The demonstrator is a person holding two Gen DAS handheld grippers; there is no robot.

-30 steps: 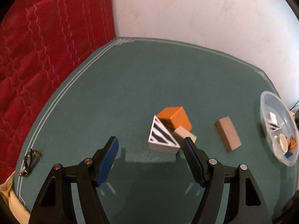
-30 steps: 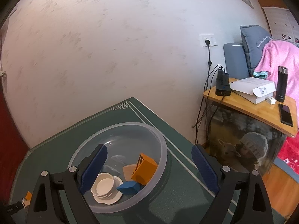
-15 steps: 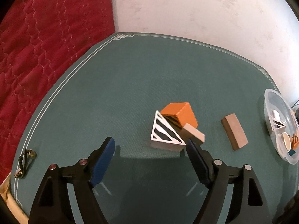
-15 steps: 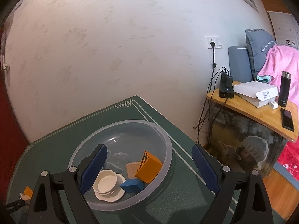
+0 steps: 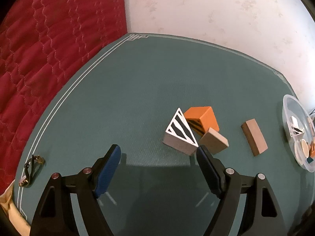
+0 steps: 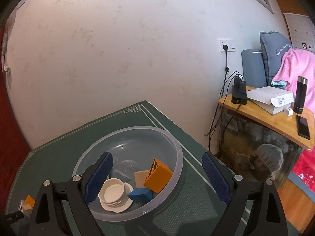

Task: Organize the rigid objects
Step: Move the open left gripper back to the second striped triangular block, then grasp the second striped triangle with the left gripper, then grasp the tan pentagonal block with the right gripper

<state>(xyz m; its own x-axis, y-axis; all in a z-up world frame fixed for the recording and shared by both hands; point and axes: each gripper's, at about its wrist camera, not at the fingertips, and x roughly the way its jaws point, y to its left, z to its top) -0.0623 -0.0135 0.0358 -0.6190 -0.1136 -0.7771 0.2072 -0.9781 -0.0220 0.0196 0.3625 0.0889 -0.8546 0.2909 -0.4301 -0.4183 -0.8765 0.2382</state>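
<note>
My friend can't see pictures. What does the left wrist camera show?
The open left gripper hangs over a green table, empty, near a cluster of blocks: a striped triangle block, an orange cube and a tan block. A brown block lies apart, and a clear bowl sits at the right edge.

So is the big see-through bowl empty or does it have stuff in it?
It has stuff in it. The clear bowl holds an orange block, a blue block, a tan block and small white dishes.

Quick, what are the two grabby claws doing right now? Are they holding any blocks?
Left gripper: open, holding nothing; the striped wedge block lies just ahead.
Right gripper: open, empty, above the clear bowl.
</note>
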